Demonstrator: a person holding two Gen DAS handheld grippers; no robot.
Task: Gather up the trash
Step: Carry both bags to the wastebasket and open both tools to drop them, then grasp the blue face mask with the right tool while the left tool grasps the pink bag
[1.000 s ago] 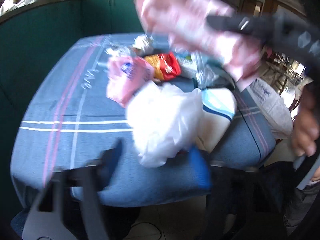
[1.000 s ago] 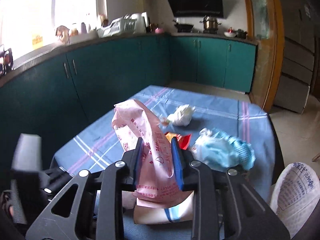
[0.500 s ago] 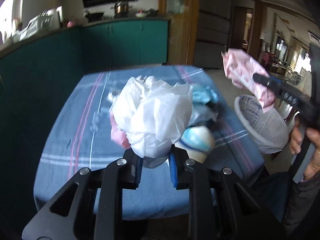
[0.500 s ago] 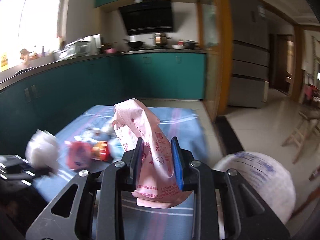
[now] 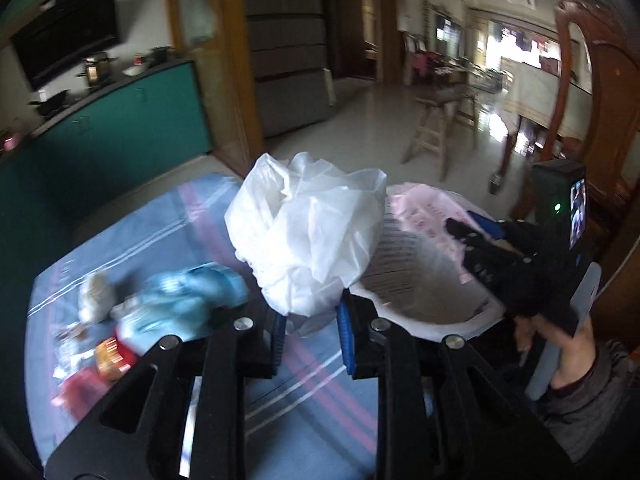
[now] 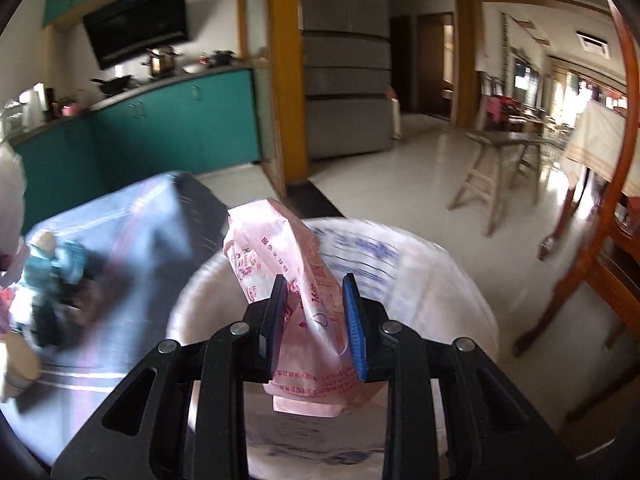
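Blue striped tablecloth (image 5: 168, 248) bearing blurred litter, white sack (image 6: 432, 280) beside it. Left gripper (image 5: 310, 328) clamped on crumpled white plastic bag (image 5: 308, 232), above the table edge; right gripper (image 6: 314, 320) clamped on pink wrapper (image 6: 296, 280), over the sack's mouth.

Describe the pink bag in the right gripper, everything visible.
The pink bag is thin, crinkled plastic, pale pink with red printed characters and a code square. It is pinched near its middle by the right gripper, between the blue pads; its crumpled top rises above them and its flat printed bottom edge hangs below. It is held over the open mouth of the white sack, beside the table.
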